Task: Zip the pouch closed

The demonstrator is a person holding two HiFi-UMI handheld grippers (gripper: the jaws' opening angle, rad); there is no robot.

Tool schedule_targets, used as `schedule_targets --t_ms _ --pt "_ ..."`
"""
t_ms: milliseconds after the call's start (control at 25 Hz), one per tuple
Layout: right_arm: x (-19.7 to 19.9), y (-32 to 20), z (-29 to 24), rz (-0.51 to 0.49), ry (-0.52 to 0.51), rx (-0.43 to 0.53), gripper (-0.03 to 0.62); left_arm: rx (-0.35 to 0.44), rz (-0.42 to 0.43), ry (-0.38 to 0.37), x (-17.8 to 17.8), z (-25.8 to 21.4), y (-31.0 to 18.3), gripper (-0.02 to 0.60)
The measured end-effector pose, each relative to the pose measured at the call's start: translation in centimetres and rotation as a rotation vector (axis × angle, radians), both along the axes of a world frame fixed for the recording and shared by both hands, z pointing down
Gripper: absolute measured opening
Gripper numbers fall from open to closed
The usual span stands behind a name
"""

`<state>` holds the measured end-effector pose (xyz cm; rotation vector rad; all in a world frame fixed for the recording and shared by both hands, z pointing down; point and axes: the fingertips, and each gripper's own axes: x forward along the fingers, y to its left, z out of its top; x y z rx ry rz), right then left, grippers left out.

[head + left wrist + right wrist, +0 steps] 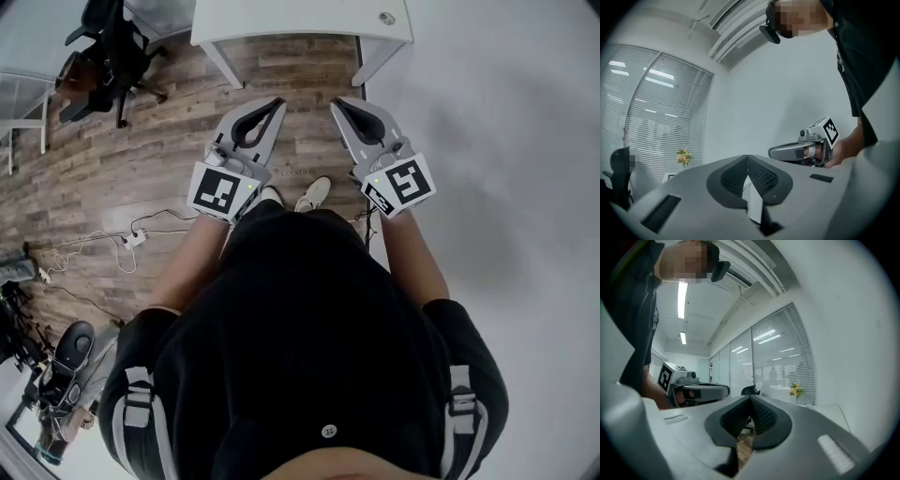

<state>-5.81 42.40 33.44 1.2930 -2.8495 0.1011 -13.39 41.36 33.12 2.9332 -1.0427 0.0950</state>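
We stand on a wood-plank floor, holding the grey left tongs and grey right tongs level in front of us, side by side but apart. Both pairs are pressed together w/ nothing between them. A white desk lies ahead, a black office chair to its left. Pouch: in no view
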Motion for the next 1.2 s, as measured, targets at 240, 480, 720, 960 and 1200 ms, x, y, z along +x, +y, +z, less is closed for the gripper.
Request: schedule_targets --t_ms 240,480,720,960,1200 --pt "1.0 0.1 0.1 0.005 0.005 0.01 0.012 0.012 -0.005 0.009 0.9 -0.1 0.0 0.011" --pt "1.5 -0.6 -0.4 -0.004 0.009 0.019 0.026 0.016 -0.008 0.002 1.6 -0.4 -0.9 0.011" --pt "3.2 -0.5 -0.3 -0.011 0.002 0.021 0.037 0.001 -0.021 -0.021 3.2 0.1 -0.7 0.011" --pt "5.1 -1.7 -0.2 -0.02 0.003 0.02 0.116 0.001 -0.033 -0.037 4.6 0.4 -1.6 0.108" --pt "7.0 -3.8 0.1 -0.016 0.006 0.024 0.22 0.006 -0.055 -0.013 6.0 0.7 -3.5 0.228"
